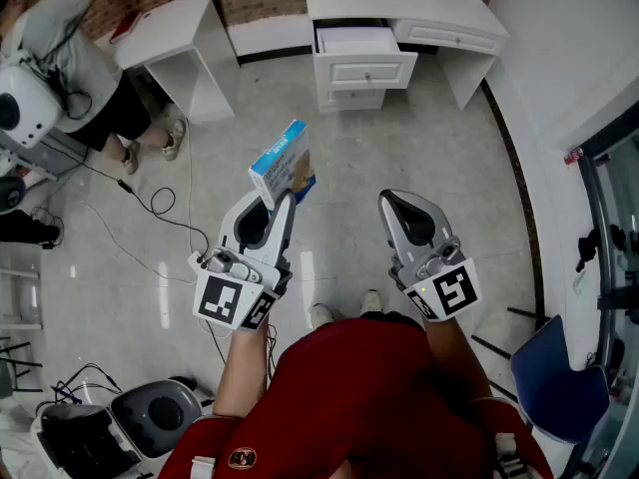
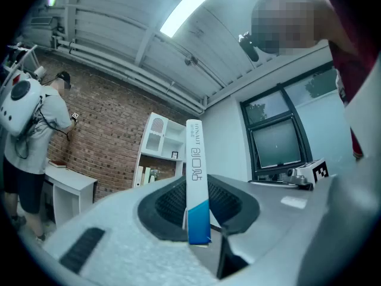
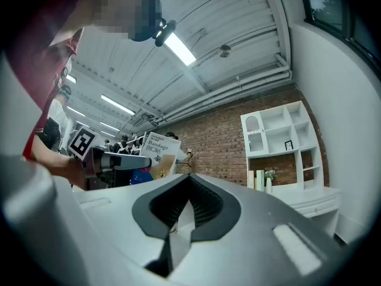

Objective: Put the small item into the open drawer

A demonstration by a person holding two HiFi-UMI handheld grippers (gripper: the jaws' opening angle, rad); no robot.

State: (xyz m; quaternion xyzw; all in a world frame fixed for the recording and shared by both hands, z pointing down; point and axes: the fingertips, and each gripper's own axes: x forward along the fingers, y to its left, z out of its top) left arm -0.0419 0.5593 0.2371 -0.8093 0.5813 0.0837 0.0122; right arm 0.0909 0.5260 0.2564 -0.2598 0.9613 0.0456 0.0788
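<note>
The small item is a blue and white bandage box (image 1: 283, 165). My left gripper (image 1: 272, 206) is shut on its lower end and holds it upright above the floor. In the left gripper view the box (image 2: 196, 177) stands edge-on between the two dark pads. My right gripper (image 1: 401, 206) hovers beside it to the right, shut with nothing in it; its pads (image 3: 205, 204) meet. From the right gripper view the box (image 3: 156, 155) shows off to the left. The open drawer (image 1: 354, 40) sticks out of the white desk (image 1: 399, 3) far ahead.
A person in grey (image 1: 70, 53) stands at the upper left beside a white side table (image 1: 170, 38). Cables (image 1: 160, 208) trail across the tiled floor. Grey equipment (image 1: 150, 417) lies at the lower left, and a blue chair (image 1: 559, 377) at the lower right.
</note>
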